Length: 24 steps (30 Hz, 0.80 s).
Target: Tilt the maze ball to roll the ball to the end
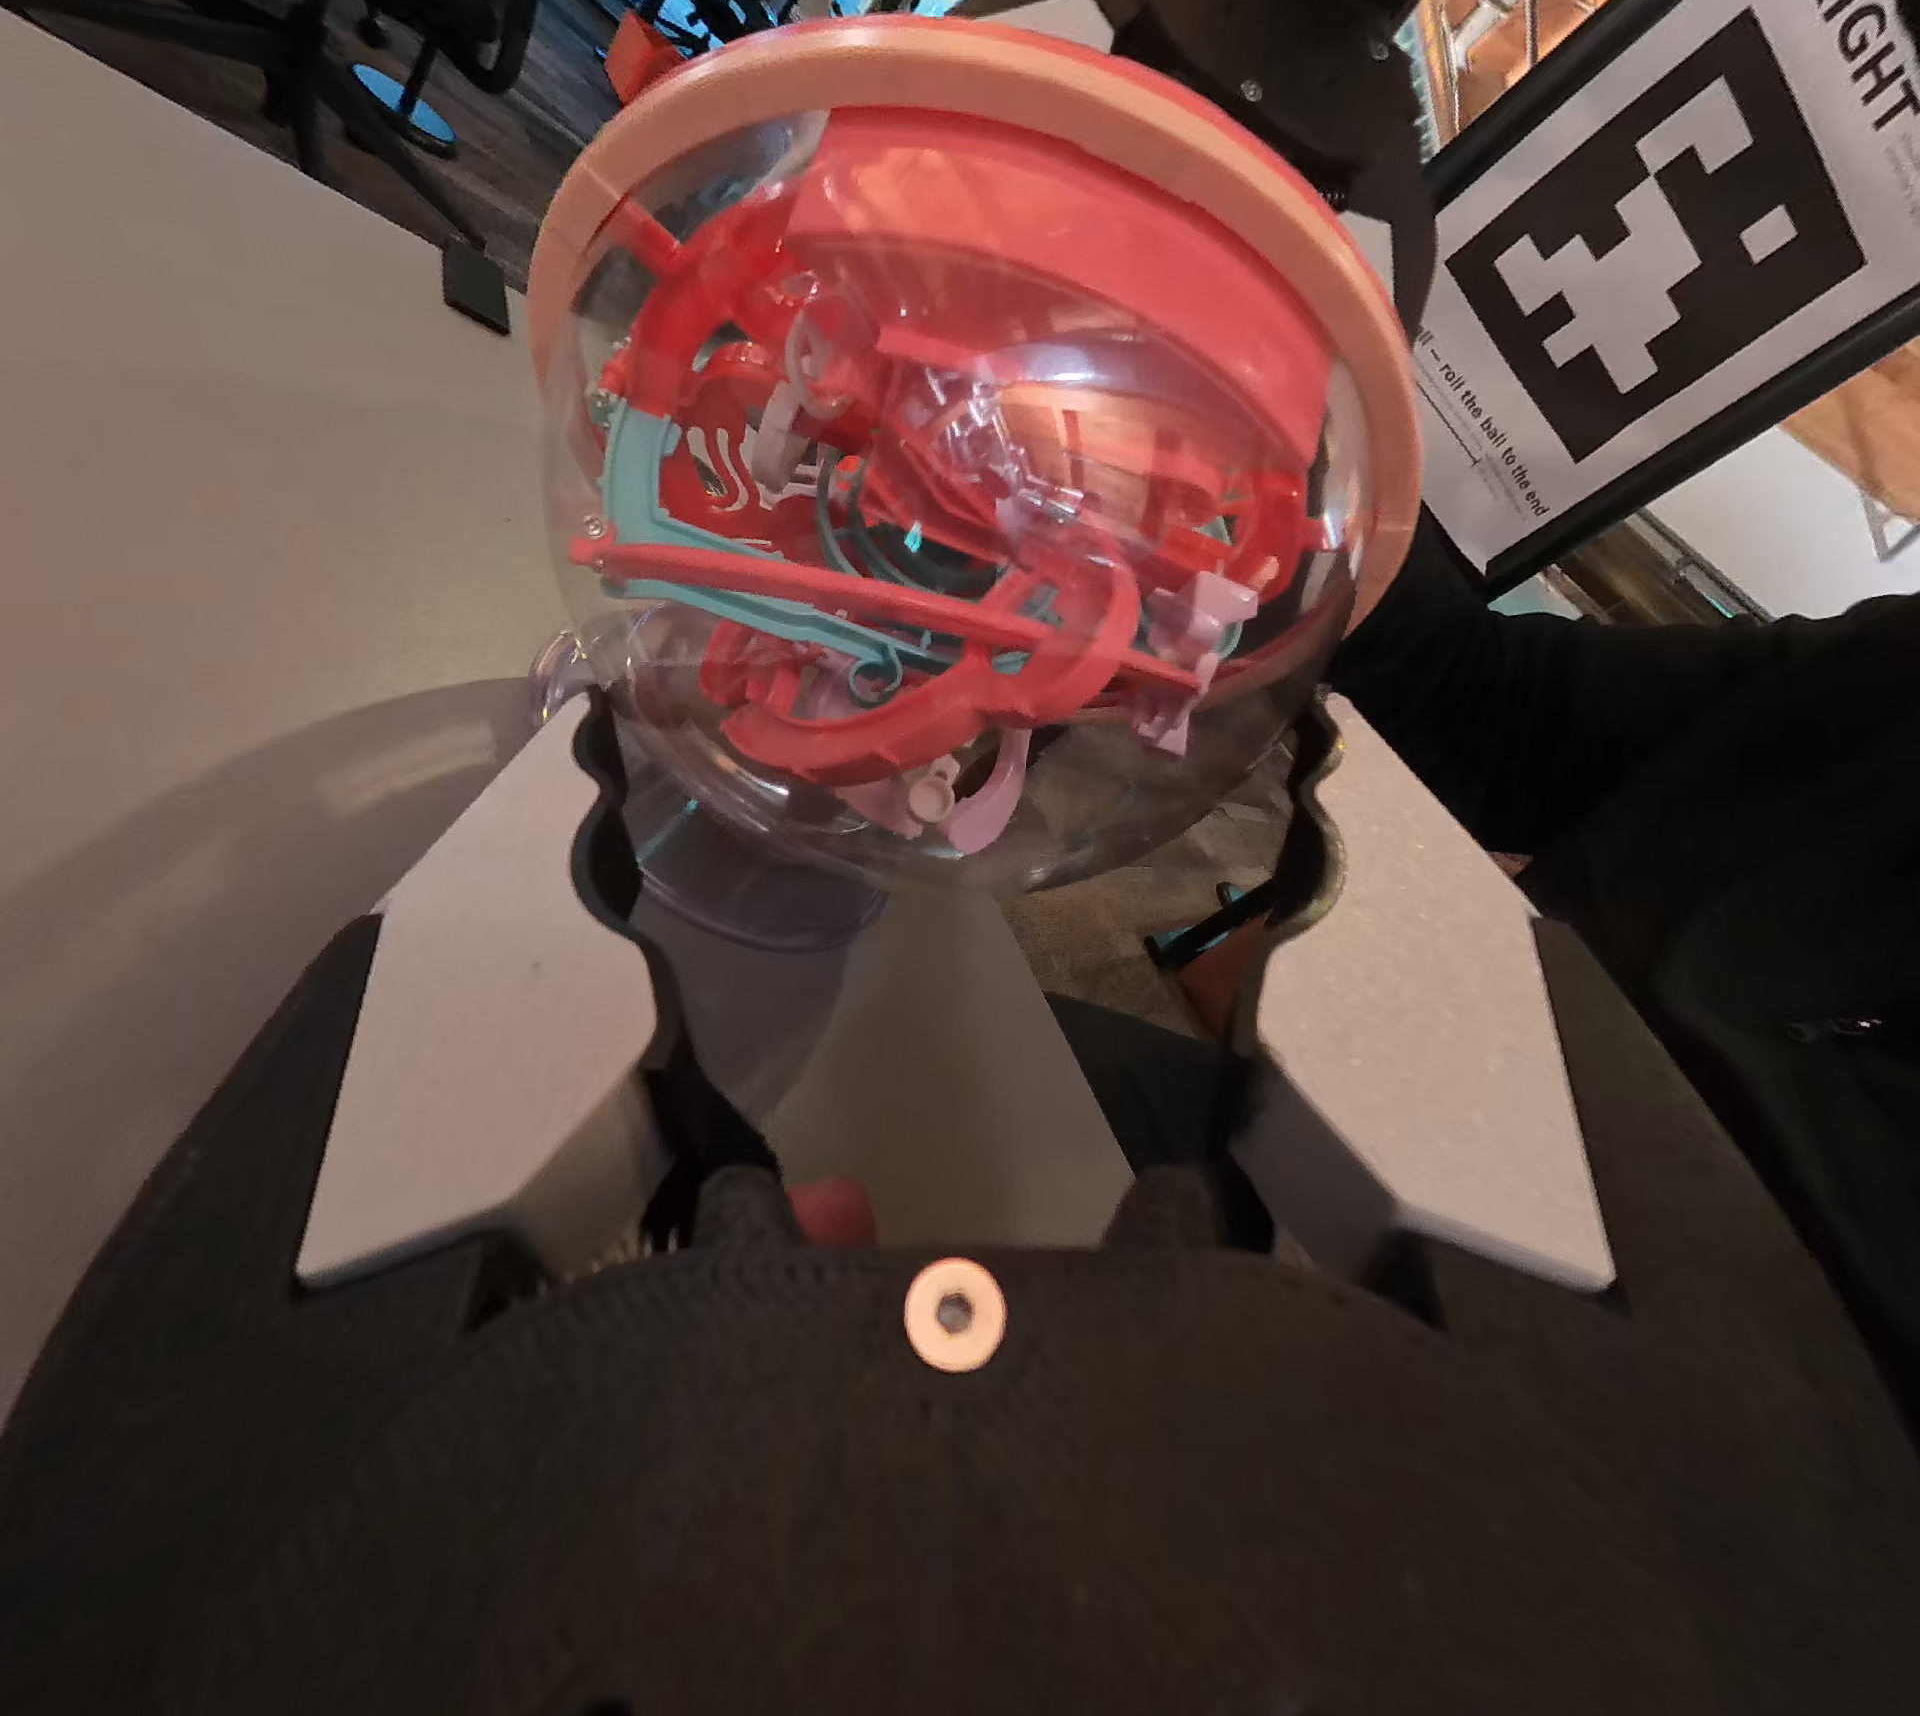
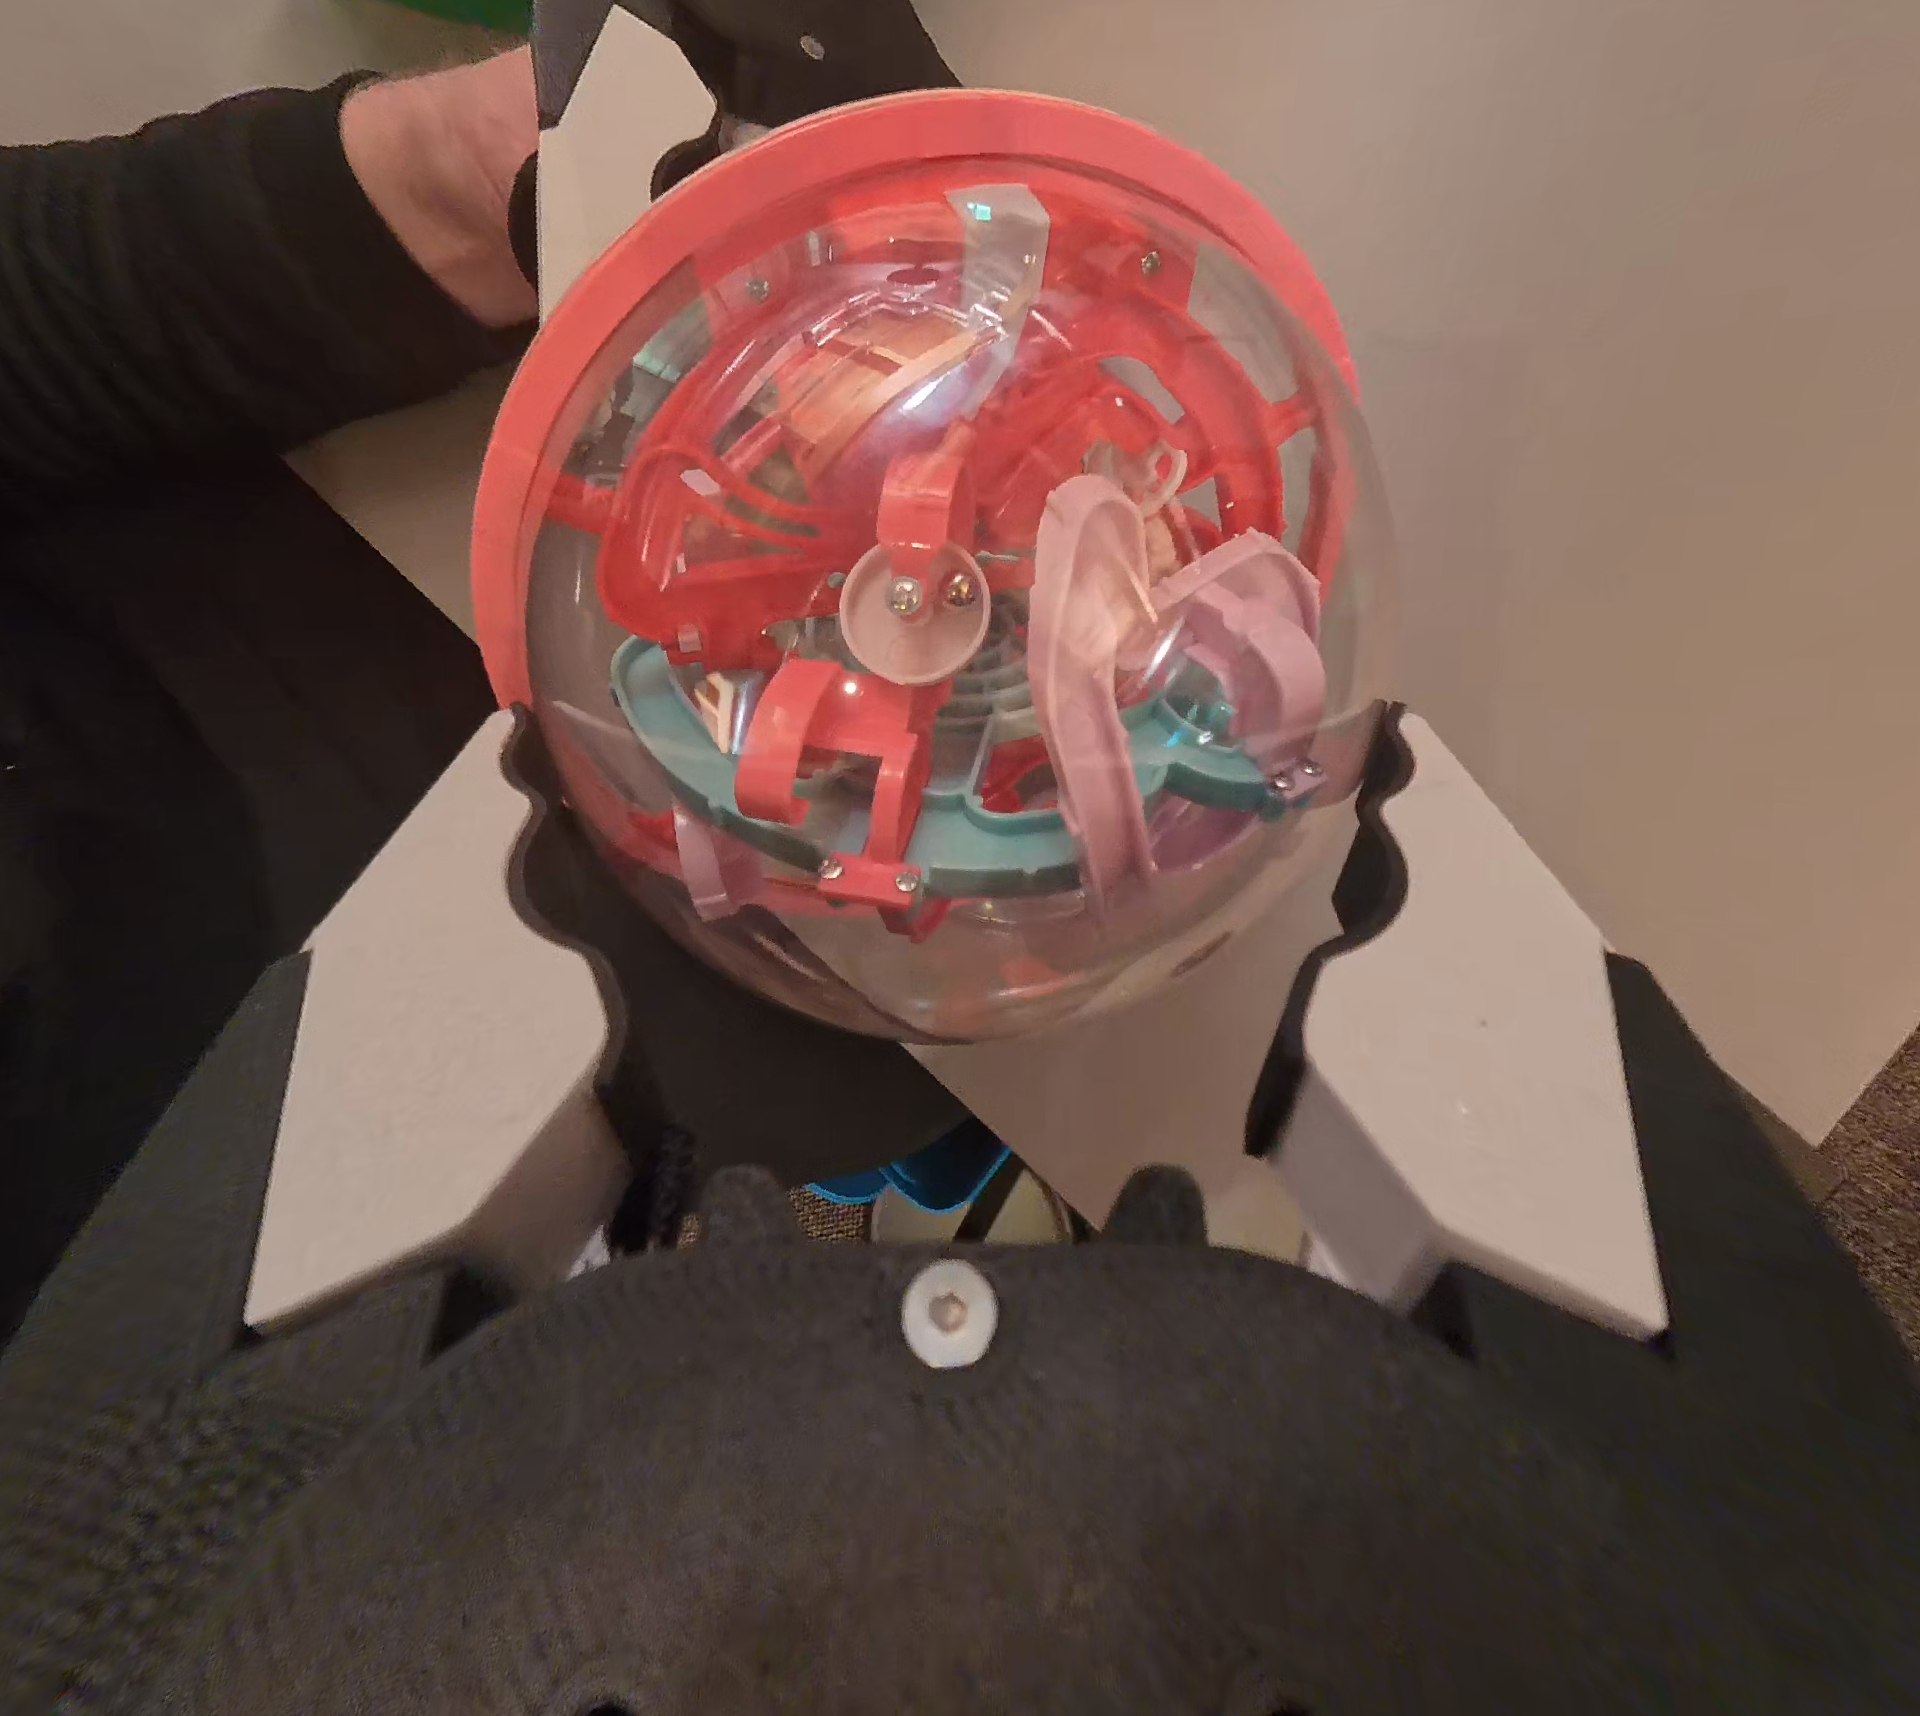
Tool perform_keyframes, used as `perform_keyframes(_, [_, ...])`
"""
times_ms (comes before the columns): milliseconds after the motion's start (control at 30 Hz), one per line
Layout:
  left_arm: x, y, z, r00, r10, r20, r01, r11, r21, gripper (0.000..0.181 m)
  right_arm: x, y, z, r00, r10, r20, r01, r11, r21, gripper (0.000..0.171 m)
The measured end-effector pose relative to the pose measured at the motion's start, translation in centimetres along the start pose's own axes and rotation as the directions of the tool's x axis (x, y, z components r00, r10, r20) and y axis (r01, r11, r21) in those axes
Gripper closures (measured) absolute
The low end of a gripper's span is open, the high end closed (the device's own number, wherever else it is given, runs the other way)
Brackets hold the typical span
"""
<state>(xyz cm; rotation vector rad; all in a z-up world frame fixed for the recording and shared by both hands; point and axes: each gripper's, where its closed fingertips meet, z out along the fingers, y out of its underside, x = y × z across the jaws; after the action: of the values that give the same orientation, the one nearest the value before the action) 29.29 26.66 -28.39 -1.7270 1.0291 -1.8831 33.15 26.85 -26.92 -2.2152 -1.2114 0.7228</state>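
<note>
The maze ball [image 2: 935, 565], a clear sphere with a pink rim, is held above the worktop [image 2: 1558, 212] between both grippers, each set of fingers [image 1: 1311, 819] spread wide and clamped on opposite domes. It looks light, rigid and slippery; gripping near the rim seems safest.

Glossy clear plastic maze ball [image 2: 935, 575]; matt white table [image 1: 208, 419]

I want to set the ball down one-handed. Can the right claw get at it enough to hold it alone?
Probably not securely: the right claw only cradles the maze ball with wide-spread fingers, and the left claw supports the other side.
</note>
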Motion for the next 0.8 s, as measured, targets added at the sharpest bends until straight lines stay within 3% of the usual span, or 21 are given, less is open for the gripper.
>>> perform_keyframes(800, [-0.42,-0.52,0.25,0.996,-0.068,-0.064,0.068,0.998,-0.001,0.054,0.42,-0.42,0.02,0.996,0.092,-0.018,-0.09,0.991,0.098,0.023])
